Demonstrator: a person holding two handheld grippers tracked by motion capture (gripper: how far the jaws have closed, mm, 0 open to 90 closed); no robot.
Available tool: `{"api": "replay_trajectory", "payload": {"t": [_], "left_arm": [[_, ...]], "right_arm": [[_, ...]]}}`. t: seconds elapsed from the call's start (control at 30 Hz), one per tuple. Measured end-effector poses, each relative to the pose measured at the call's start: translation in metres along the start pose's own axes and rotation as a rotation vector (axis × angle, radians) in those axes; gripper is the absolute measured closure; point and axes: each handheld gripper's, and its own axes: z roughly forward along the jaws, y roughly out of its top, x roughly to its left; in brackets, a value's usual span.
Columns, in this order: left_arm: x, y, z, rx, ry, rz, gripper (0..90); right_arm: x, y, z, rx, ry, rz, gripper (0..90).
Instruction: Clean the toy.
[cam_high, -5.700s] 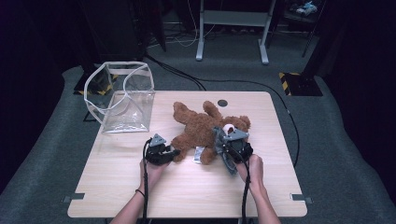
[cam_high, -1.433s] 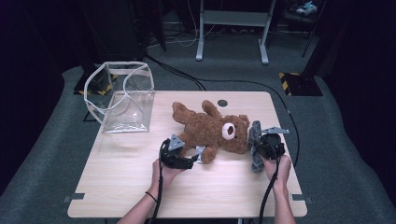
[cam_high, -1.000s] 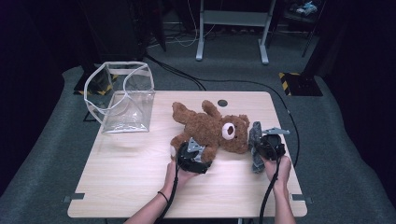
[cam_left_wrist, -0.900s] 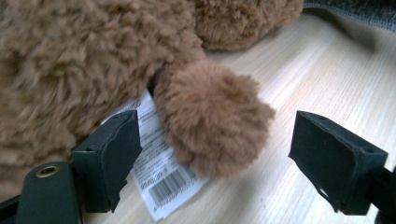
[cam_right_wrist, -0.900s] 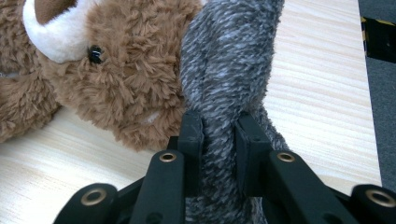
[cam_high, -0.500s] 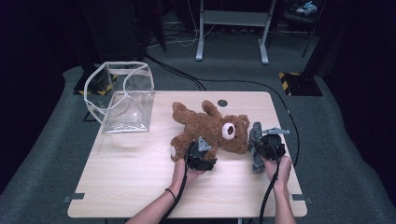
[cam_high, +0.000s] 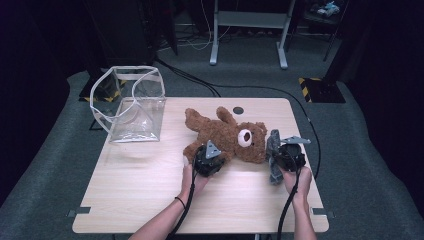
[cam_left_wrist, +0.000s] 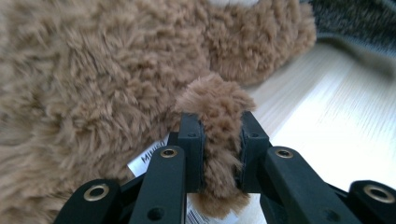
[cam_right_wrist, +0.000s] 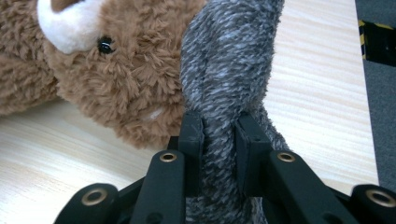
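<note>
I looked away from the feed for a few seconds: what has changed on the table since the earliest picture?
The right gripper pulled the grey knitted cloth off the teddy bear toward the table's right edge and stays clamped on it. The left gripper moved right along the bear and its jaws have just closed on a brown paw. The clear bag stayed put.

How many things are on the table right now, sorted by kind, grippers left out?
Soft toys: 1, the brown teddy bear
Knitted cloth pieces: 1, the grey knit piece
Clear bags: 1, the transparent bag
Round dark spots near the far edge: 1, the dark disc
Total: 4
</note>
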Motion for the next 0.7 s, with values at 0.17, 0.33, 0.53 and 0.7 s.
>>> {"api": "replay_trajectory", "payload": {"t": [0.17, 0.33, 0.53, 0.7], "left_arm": [[0.008, 0.012, -0.012, -0.035, 0.0, 0.007, 77.2], [0.015, 0.026, -0.024, -0.081, -0.008, -0.016, 77.5], [0.021, 0.041, -0.037, -0.121, 0.001, -0.027, 77.4], [0.02, 0.045, -0.043, -0.134, 0.007, -0.034, 77.2]], "right_arm": [[0.003, 0.004, -0.006, -0.024, 0.0, -0.01, 75.4], [0.007, 0.009, -0.012, -0.048, -0.001, -0.021, 75.4], [0.015, 0.015, -0.008, -0.058, 0.012, -0.025, 75.5], [0.03, 0.016, 0.005, -0.044, 0.04, -0.03, 75.6]]}}
